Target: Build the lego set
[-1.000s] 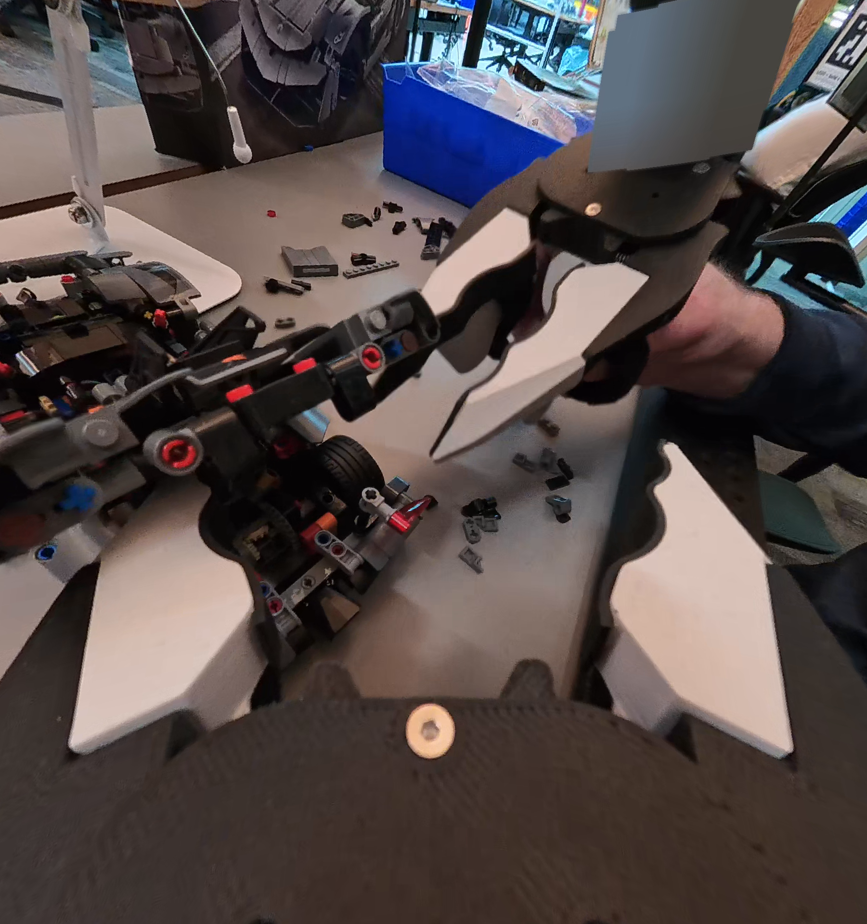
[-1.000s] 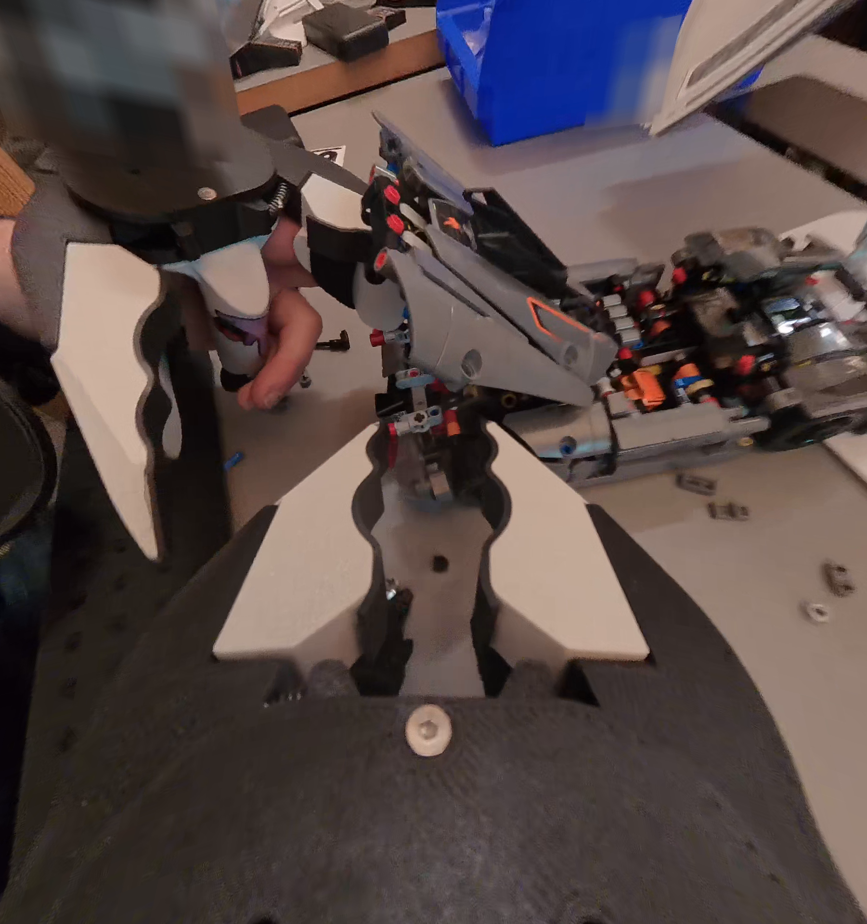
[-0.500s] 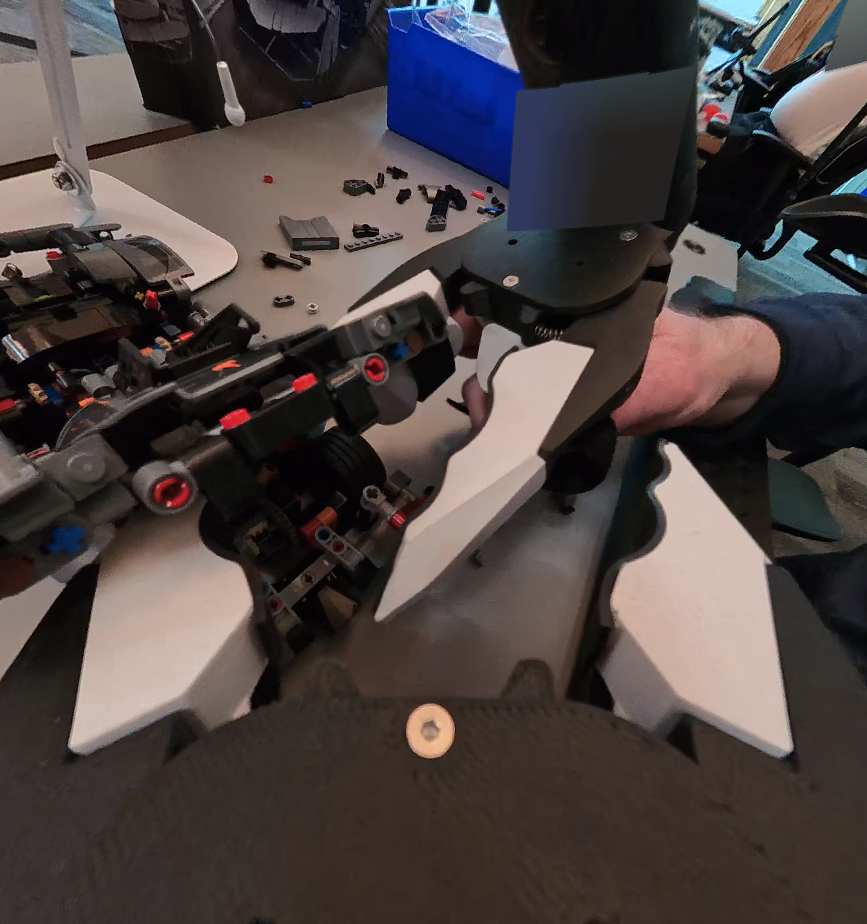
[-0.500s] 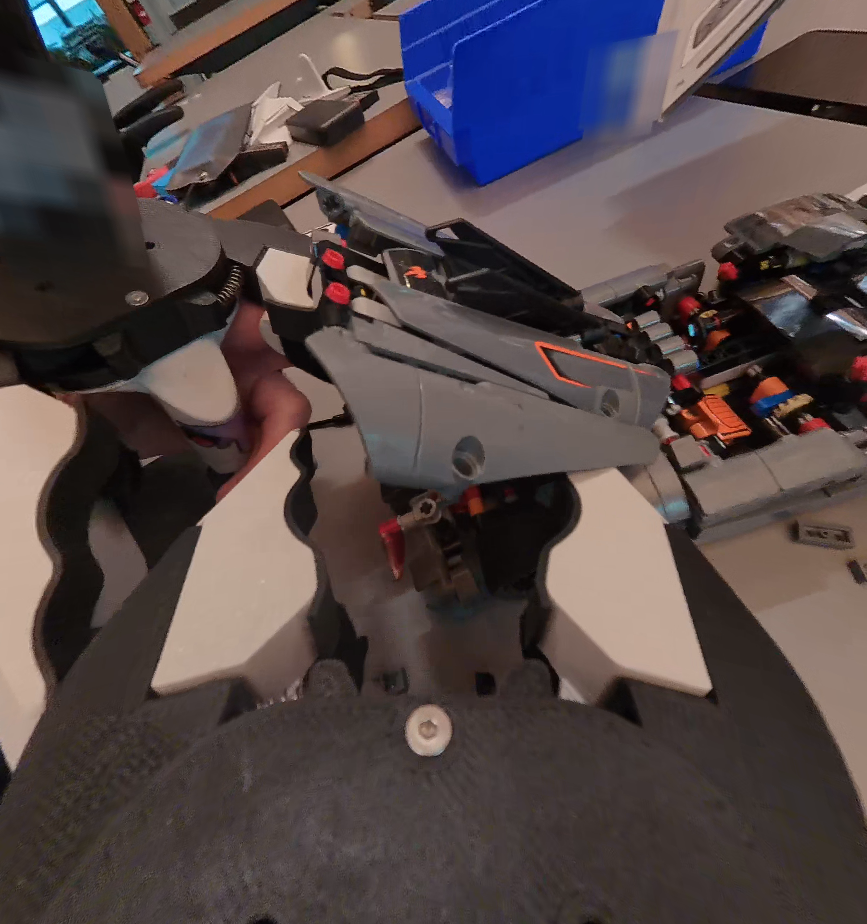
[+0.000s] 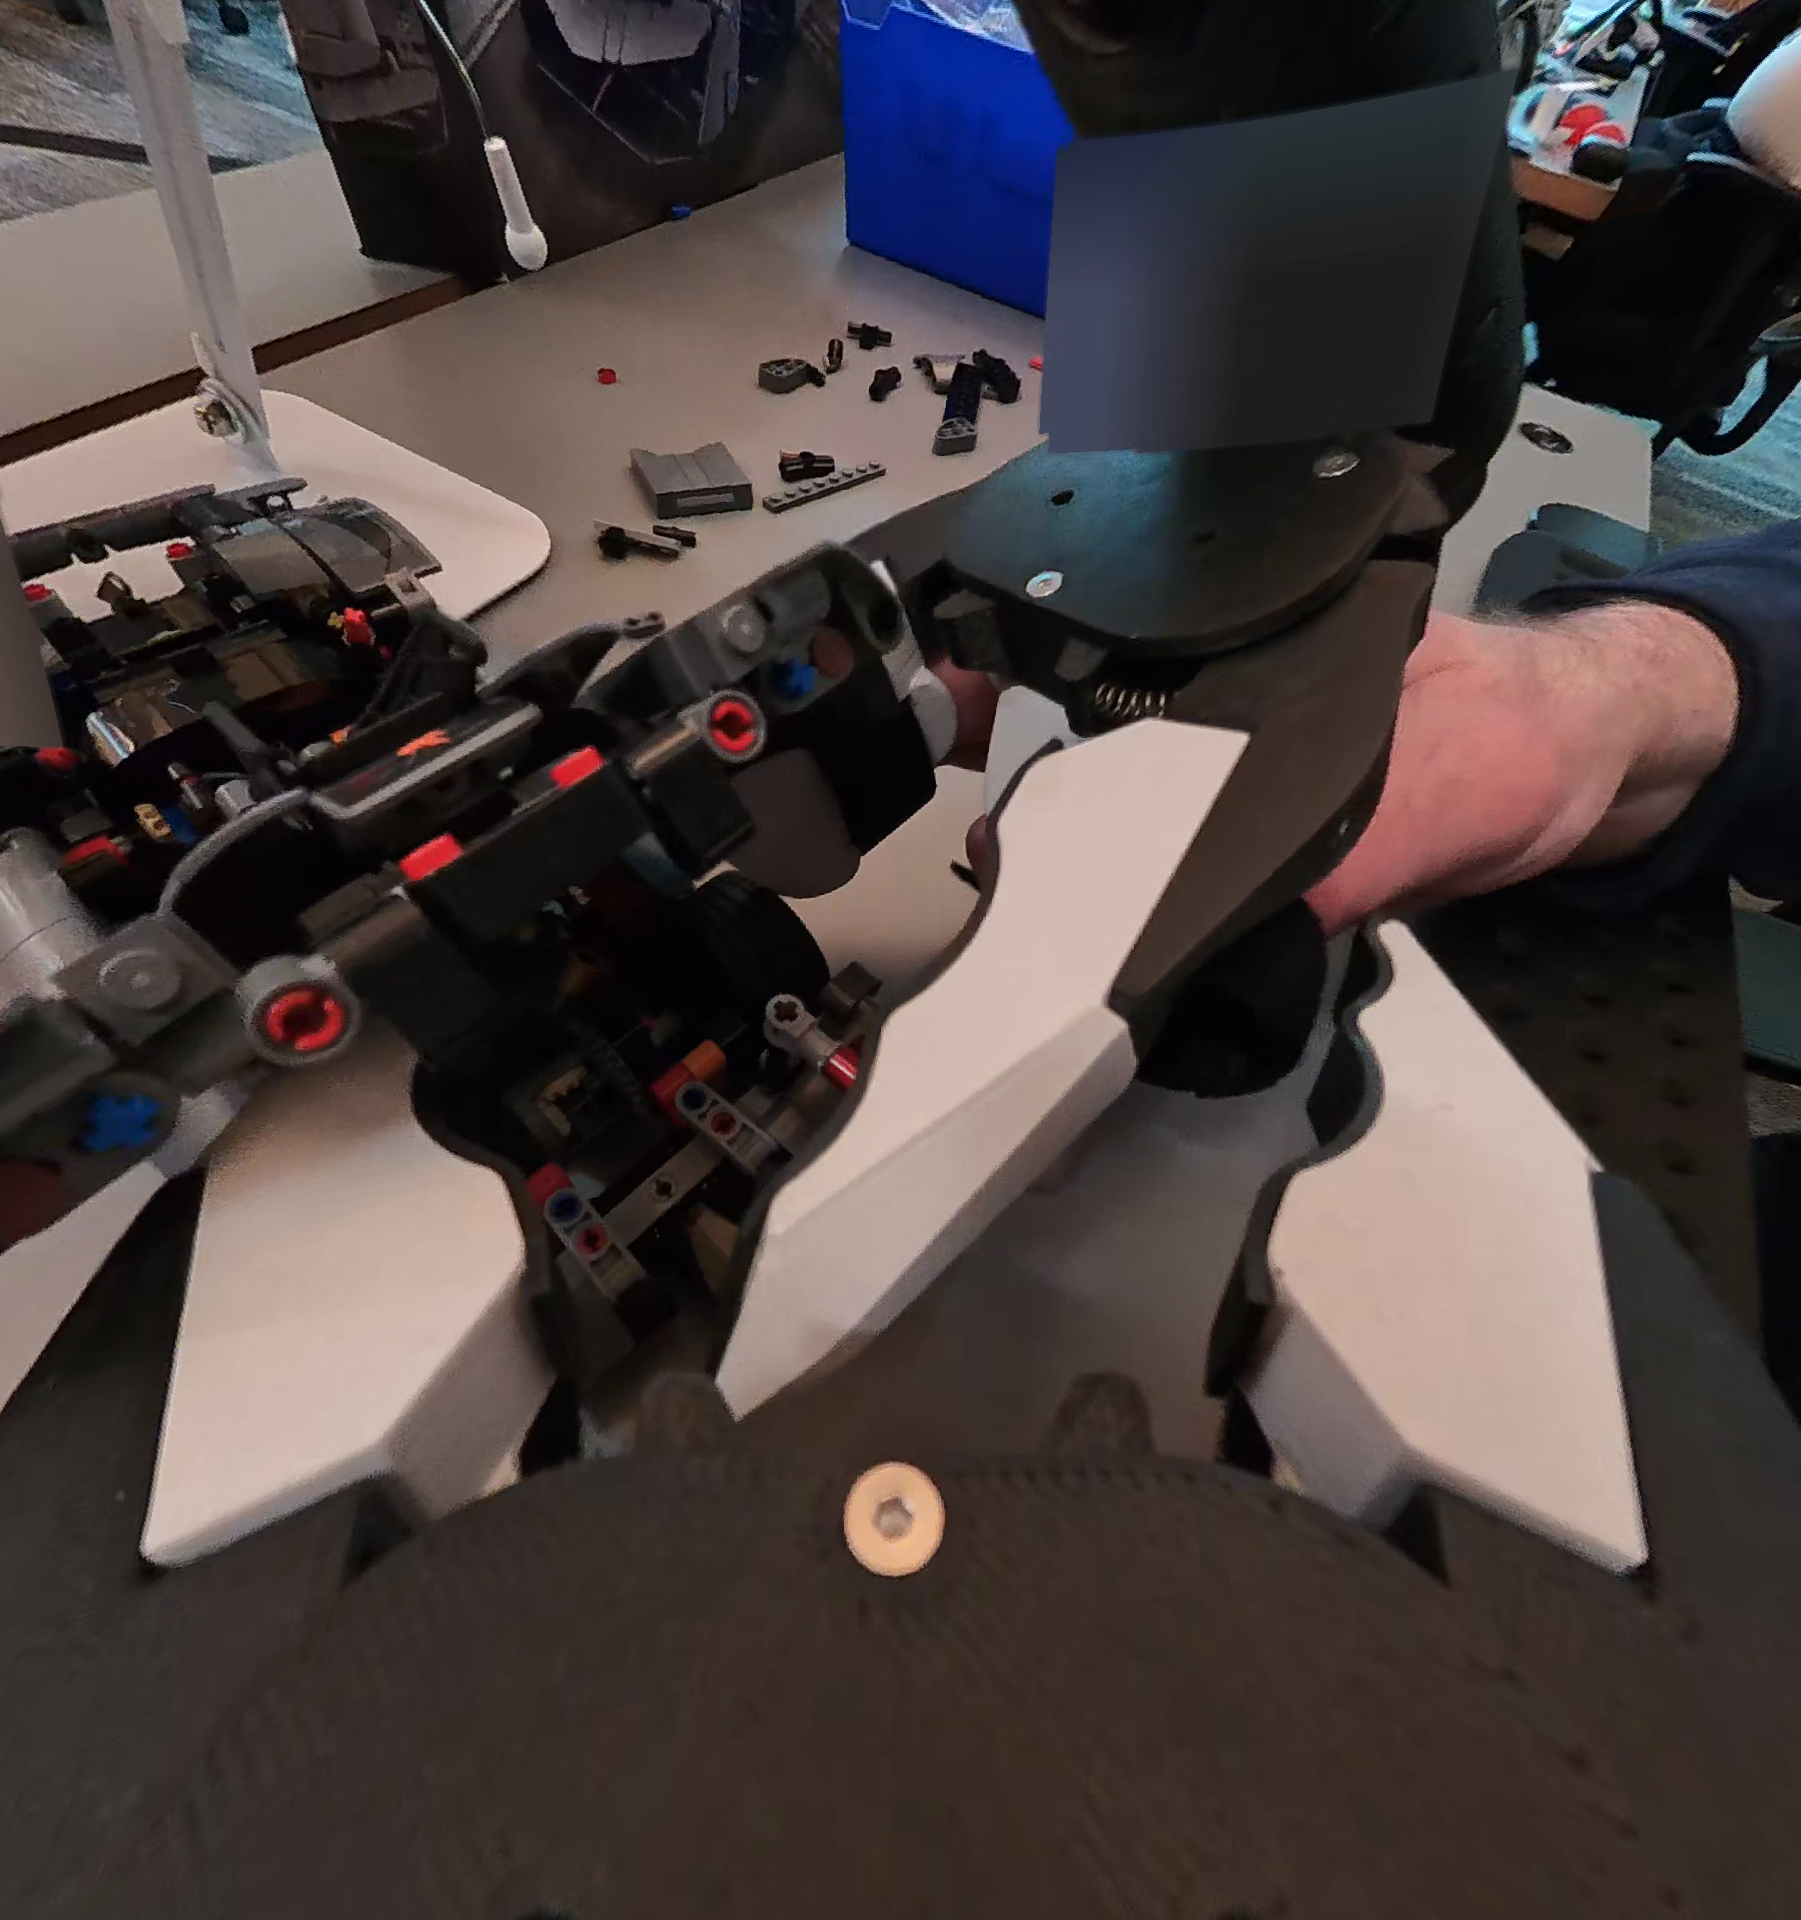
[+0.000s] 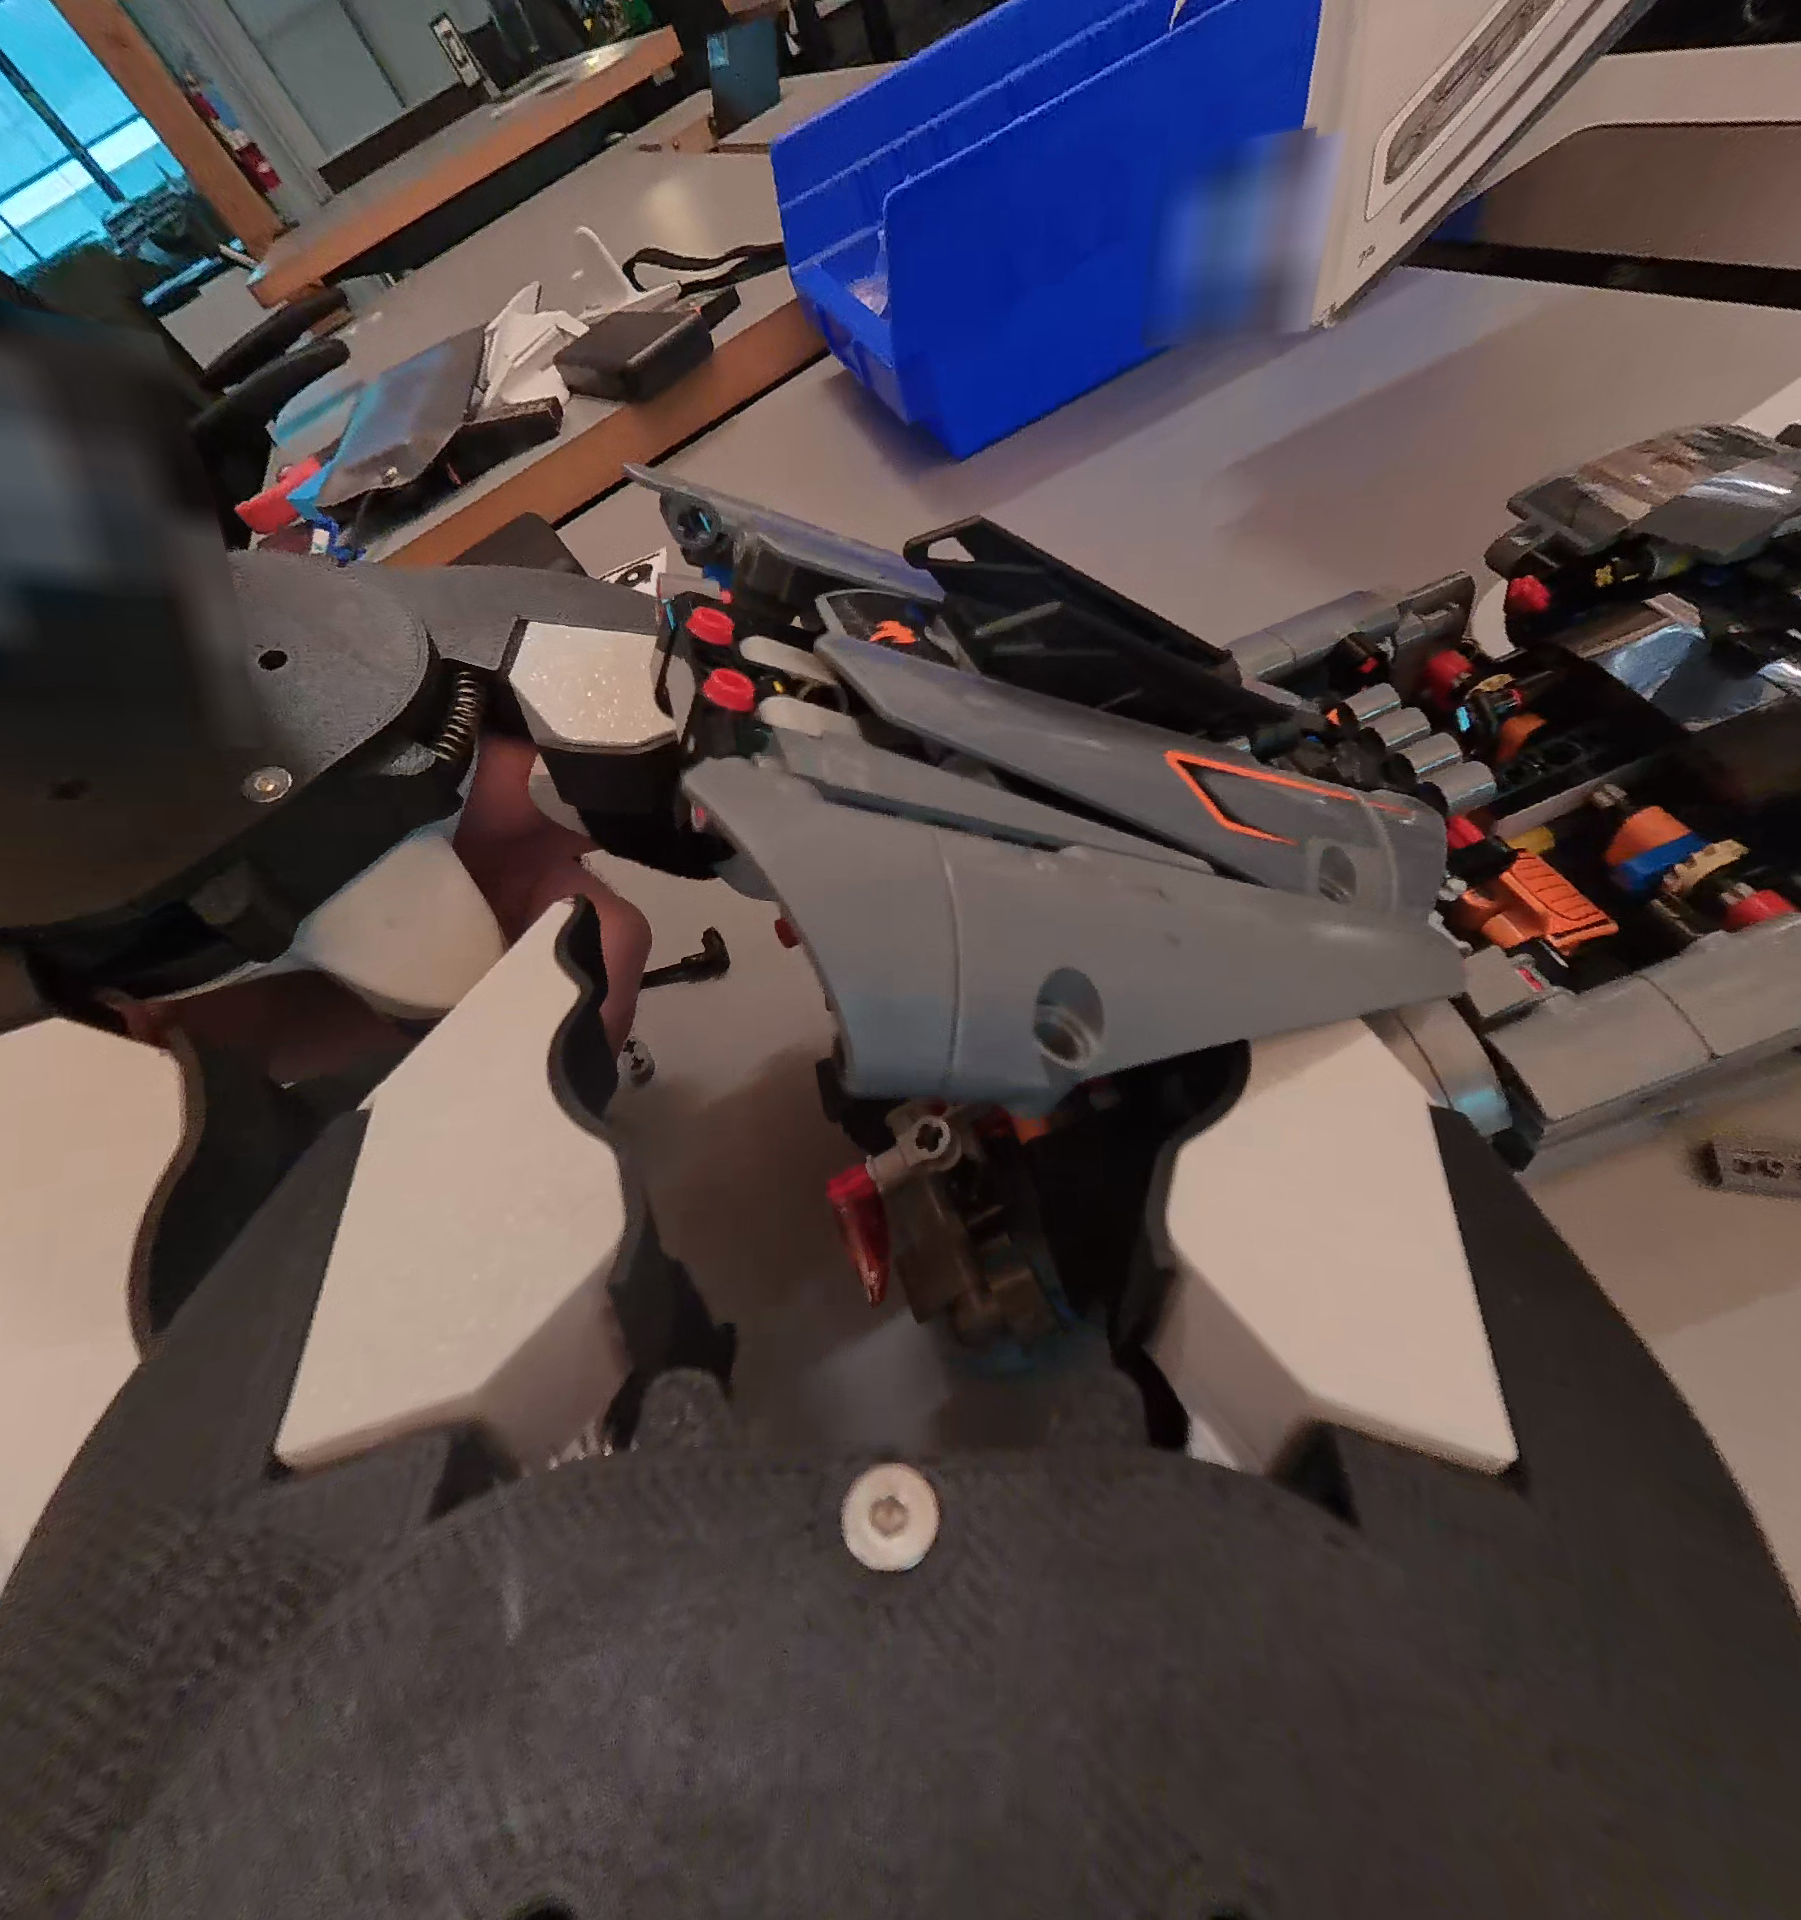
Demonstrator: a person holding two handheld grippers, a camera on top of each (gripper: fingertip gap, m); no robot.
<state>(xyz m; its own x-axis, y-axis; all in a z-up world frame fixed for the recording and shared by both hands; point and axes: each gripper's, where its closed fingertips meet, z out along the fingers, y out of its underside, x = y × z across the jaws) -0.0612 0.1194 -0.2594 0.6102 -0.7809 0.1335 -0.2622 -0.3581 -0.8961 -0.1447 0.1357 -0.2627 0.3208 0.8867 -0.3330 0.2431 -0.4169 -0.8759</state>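
Note:
The half-built lego car point(image 5: 376, 831) is grey and black with red pins and lies on the grey table. Its rear end, with a wheel point(image 5: 750, 935), sits lifted between both grippers. My left gripper point(image 5: 896, 1039) is wide open, its left finger point(image 5: 356, 1299) under the car's rear. My right gripper point(image 6: 937, 997) is open around the car's rear end point(image 6: 937, 1226) below the grey fin panel point(image 6: 1031, 935). One right gripper finger point(image 5: 979, 1091) reaches between my left fingers. A left gripper pad point(image 6: 584, 686) touches the fin's tip.
A blue bin point(image 5: 937, 177) stands at the back of the table and also shows in the right wrist view point(image 6: 1031, 239). Loose small pieces point(image 5: 823, 457) lie in front of it. A white stand base point(image 5: 356, 478) lies beside the car. A hand point(image 5: 1498, 779) holds the right gripper.
My right gripper was shut on the car's rear end a second ago and has opened wide. It has moved down and closer to my left gripper. The left jaws stayed open.

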